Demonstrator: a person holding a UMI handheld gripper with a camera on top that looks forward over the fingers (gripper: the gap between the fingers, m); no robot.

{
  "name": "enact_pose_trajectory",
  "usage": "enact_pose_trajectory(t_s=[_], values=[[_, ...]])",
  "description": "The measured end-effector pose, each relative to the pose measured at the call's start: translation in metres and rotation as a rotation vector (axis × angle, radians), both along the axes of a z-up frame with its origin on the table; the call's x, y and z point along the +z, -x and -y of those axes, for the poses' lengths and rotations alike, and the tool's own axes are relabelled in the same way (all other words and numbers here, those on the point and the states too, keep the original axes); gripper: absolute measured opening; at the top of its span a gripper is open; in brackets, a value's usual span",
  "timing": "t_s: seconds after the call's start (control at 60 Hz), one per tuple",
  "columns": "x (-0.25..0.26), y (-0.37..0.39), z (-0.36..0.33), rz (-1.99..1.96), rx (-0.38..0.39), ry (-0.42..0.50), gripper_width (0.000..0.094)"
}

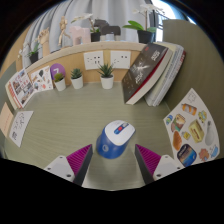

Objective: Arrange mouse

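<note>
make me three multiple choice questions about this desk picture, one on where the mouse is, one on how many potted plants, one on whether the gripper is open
1. Where is the mouse?
A. between the gripper's fingers
B. on the books
C. beside the plants

2. How many small potted plants stand in the row by the wall?
A. one
B. three
C. five

3. What state is the gripper in?
A. shut on the mouse
B. open
C. shut on nothing

Answers:
1 A, the mouse lies on the table between the two pink pads.
2 B, three small white pots stand in a row.
3 B, gaps show between each pad and the mouse.
</note>
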State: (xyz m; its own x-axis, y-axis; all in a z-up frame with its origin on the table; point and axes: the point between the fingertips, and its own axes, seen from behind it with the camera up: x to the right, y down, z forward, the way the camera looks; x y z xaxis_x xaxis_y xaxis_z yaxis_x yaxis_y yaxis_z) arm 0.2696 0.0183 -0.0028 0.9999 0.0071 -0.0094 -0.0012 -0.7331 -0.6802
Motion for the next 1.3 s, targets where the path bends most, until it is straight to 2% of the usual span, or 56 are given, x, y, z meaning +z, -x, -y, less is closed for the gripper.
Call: enact_pose_trajectory(t_s=[0.267, 0.4, 0.483, 0.533, 0.6, 0.717, 0.833, 0.85, 0.867, 0.917, 1.033, 1.133, 1.233, 1.3], values=[[0.000, 0.023, -0.057, -0.053, 0.086, 0.036, 0.0840], [-0.008, 0.024, -0.068, -0.016, 0.103, 0.065, 0.0799], [-0.011, 0.019, -0.071, 0.000, 0.082, 0.076, 0.0684], [-0.011, 0.017, -0.072, -0.003, 0.070, 0.075, 0.0646], [-0.011, 0.013, -0.074, -0.004, 0.049, 0.073, 0.0519], [-0.012, 0.012, -0.074, 0.009, 0.035, 0.085, 0.0472], [-0.012, 0.011, -0.073, 0.018, 0.001, 0.103, 0.0388], [-0.012, 0.011, -0.073, 0.018, -0.006, 0.109, 0.0420], [-0.013, 0.011, -0.073, 0.017, -0.011, 0.116, 0.0363], [-0.013, 0.010, -0.073, 0.017, -0.032, 0.139, 0.0335], [-0.008, 0.009, -0.072, 0.068, -0.092, 0.175, 0.0334], [0.037, 0.022, -0.078, 0.086, -0.171, 0.100, 0.0334], [0.121, 0.058, -0.083, 0.074, -0.256, -0.034, 0.0335], [0.181, 0.095, -0.085, 0.062, -0.277, -0.134, 0.0335]])
